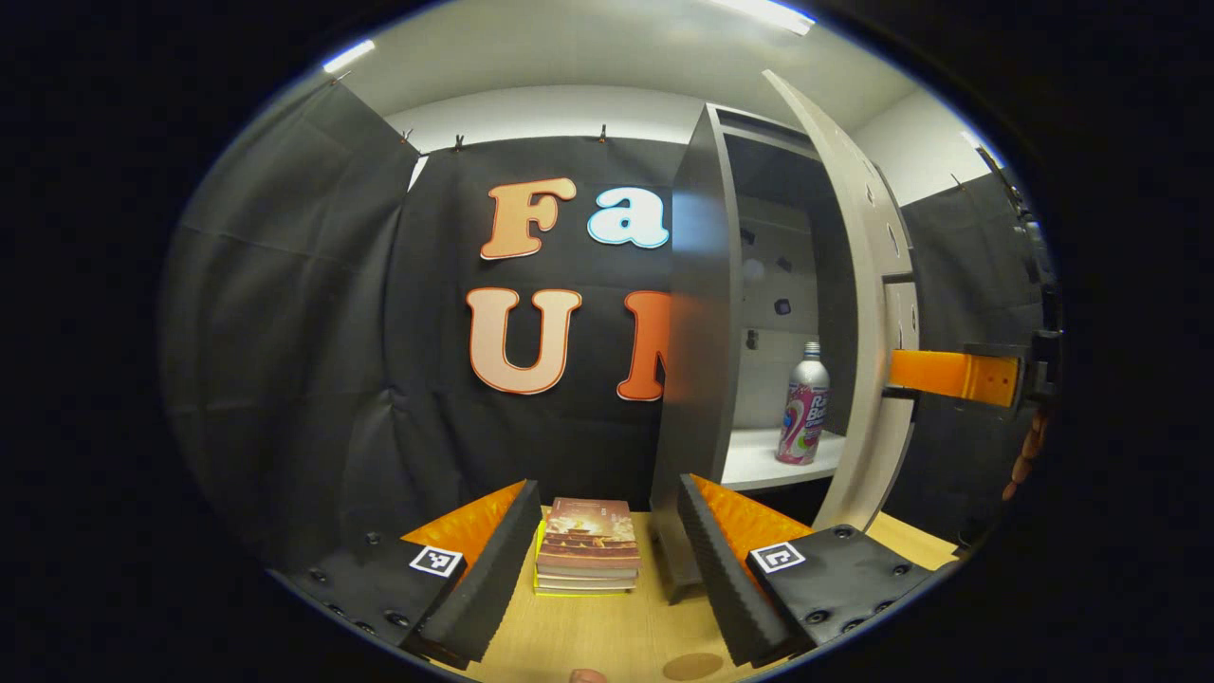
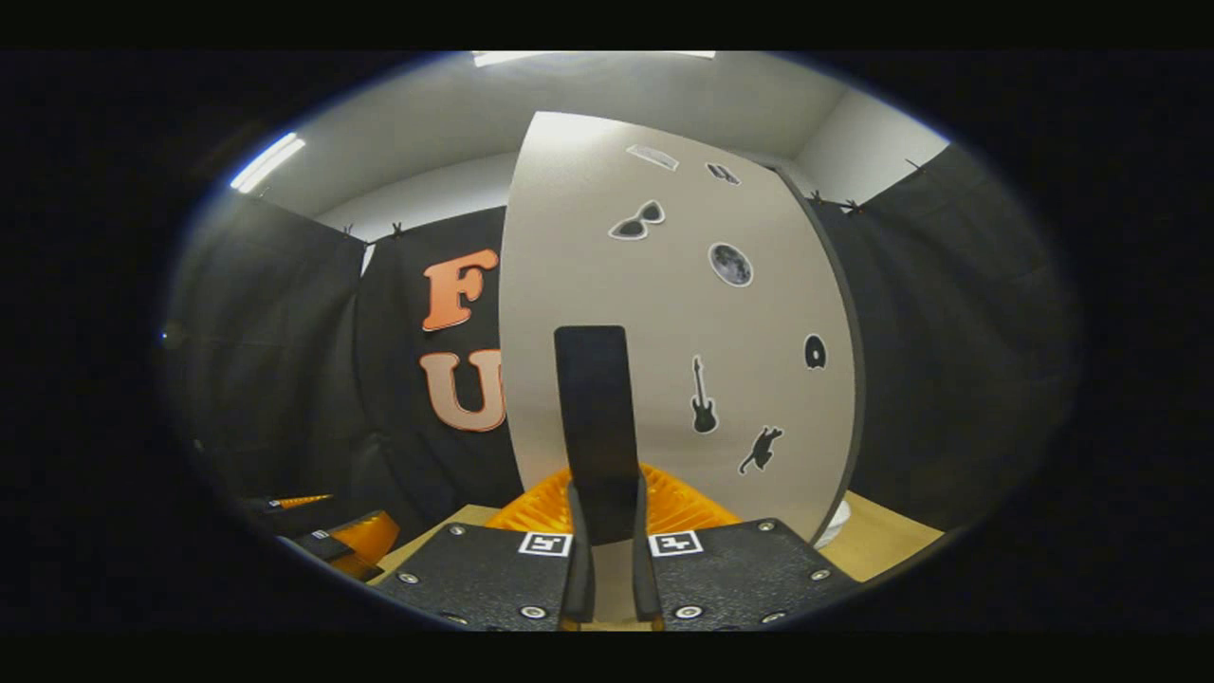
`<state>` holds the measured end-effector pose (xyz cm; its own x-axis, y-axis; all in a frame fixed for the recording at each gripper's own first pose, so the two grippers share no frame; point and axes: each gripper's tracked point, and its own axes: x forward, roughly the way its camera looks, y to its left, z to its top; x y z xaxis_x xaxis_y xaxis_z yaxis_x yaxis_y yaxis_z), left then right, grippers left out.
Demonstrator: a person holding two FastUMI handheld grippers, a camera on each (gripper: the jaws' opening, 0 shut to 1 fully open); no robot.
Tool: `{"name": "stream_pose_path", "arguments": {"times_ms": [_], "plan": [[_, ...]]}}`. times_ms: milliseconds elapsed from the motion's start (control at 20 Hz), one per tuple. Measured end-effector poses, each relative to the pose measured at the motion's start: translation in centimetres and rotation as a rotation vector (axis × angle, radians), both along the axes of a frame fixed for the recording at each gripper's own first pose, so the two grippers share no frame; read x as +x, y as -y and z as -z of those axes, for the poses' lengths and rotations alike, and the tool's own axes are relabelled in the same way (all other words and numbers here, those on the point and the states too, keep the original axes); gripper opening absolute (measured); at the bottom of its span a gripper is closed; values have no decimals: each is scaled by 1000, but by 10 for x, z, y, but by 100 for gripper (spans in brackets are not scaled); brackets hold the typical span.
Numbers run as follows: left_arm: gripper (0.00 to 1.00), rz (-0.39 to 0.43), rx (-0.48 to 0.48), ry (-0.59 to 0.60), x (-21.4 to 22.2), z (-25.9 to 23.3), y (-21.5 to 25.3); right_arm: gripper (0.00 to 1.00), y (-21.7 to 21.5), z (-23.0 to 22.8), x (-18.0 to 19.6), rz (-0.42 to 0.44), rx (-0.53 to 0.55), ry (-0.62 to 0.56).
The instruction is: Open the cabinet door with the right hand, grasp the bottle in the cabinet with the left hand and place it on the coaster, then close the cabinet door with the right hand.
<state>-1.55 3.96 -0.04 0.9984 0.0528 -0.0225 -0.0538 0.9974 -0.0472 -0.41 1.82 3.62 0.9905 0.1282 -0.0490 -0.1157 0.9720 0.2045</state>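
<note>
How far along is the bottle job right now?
Done: cabinet door is open, right gripper clamped on its handle. In hand: left gripper open, facing the bottle on the shelf. Left: grasp bottle, set it on coaster, close door.

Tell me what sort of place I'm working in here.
Most likely a staged recording booth, not a real home: black cloth walls clipped up on all sides, a lone cabinet on a wooden table, its door dotted with stickers, and one bottle inside.
</note>
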Motion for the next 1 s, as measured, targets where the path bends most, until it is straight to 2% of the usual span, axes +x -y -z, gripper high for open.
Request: {"name": "stream_pose_path", "arguments": {"times_ms": [50,250,500,550,800,850,1000], "plan": [[94,-4,0,4,-5,-1,5,17,9,0,-12,-5,5,-2],[94,-10,7,24,-15,-10,31,15,45,0,-49,-13,4,-8],[95,35,1,57,-25,-22,79,12,93,1,-81,5,13,-17],[95,48,2,65,-26,-24,89,13,104,1,-86,19,14,-12],[94,123,3,88,-27,-29,140,6,170,5,-120,113,-21,-15],[94,132,2,87,-28,-28,147,0,186,6,-124,147,-40,-15],[94,169,-14,79,-28,-25,170,0,223,8,-134,212,-71,-19]]}}
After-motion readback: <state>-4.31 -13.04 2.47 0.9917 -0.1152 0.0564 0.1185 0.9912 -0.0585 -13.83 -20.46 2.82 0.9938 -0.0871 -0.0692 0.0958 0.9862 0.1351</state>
